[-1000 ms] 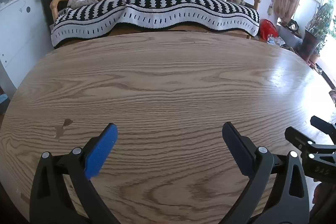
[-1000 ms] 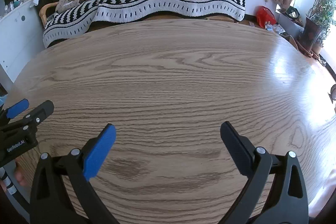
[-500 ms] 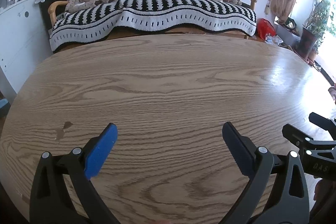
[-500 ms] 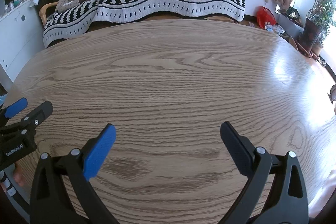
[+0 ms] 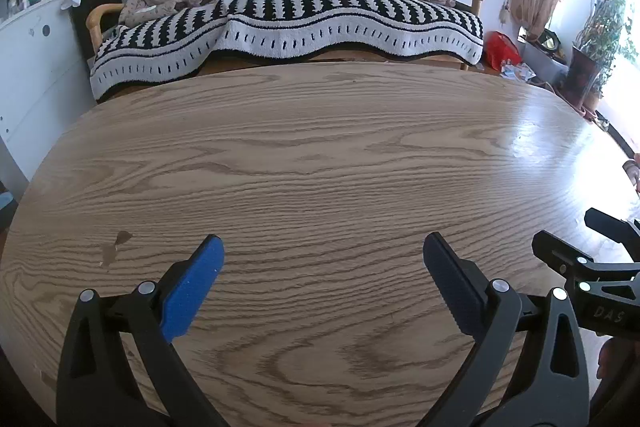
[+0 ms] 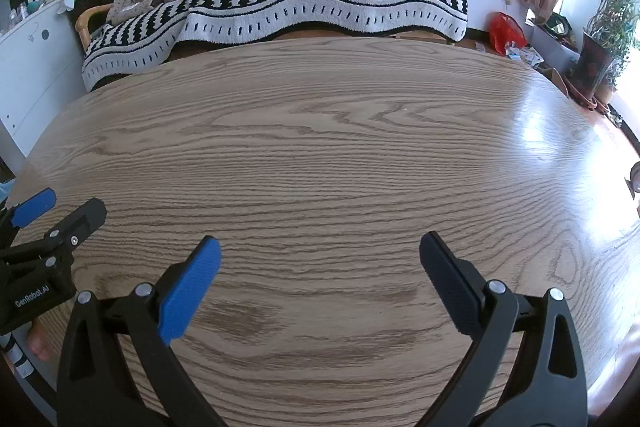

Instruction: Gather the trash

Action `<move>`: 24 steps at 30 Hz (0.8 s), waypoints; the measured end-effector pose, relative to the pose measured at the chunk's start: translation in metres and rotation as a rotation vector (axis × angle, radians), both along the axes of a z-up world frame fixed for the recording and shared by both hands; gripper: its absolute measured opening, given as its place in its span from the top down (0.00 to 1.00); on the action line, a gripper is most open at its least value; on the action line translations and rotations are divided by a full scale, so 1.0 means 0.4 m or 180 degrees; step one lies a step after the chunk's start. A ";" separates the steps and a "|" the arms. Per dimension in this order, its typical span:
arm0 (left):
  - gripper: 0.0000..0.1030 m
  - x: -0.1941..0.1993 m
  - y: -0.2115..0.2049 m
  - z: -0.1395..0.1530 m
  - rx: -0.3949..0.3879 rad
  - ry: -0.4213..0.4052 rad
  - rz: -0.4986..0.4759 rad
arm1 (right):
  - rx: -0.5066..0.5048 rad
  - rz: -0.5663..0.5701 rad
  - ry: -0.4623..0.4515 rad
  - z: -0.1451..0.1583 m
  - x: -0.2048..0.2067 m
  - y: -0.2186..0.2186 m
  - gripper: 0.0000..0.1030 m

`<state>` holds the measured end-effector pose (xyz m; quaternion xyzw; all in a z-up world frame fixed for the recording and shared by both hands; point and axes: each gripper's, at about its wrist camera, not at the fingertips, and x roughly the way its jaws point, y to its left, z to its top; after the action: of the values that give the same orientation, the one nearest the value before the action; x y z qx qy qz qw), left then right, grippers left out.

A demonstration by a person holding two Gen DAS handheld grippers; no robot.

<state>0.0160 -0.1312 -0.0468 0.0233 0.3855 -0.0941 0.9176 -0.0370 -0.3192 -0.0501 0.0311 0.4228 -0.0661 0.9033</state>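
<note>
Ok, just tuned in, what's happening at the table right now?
A person holds two grippers side by side over a wooden table. The left gripper and the right gripper are both open and hold nothing. No trash shows on the tabletop in either view, only a small dark mark near the left gripper. Beyond the table stands a sofa under a striped blanket.

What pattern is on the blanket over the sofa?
Black and white stripes on the blanket covering the sofa, clearest in the left wrist view.
</note>
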 end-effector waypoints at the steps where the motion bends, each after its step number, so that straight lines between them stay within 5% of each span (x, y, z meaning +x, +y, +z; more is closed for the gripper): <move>1: 0.06 0.000 0.000 0.000 -0.0001 -0.0004 0.0000 | 0.0000 -0.0001 0.0000 0.000 0.000 0.000 0.07; 24: 0.06 0.007 -0.009 -0.044 -0.0192 0.0330 -0.0125 | 0.0013 0.0014 0.0027 -0.007 0.000 -0.008 0.07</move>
<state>0.0186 -0.1349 -0.0643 -0.0017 0.4290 -0.1247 0.8946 -0.0371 -0.3223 -0.0531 0.0317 0.4268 -0.0634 0.9016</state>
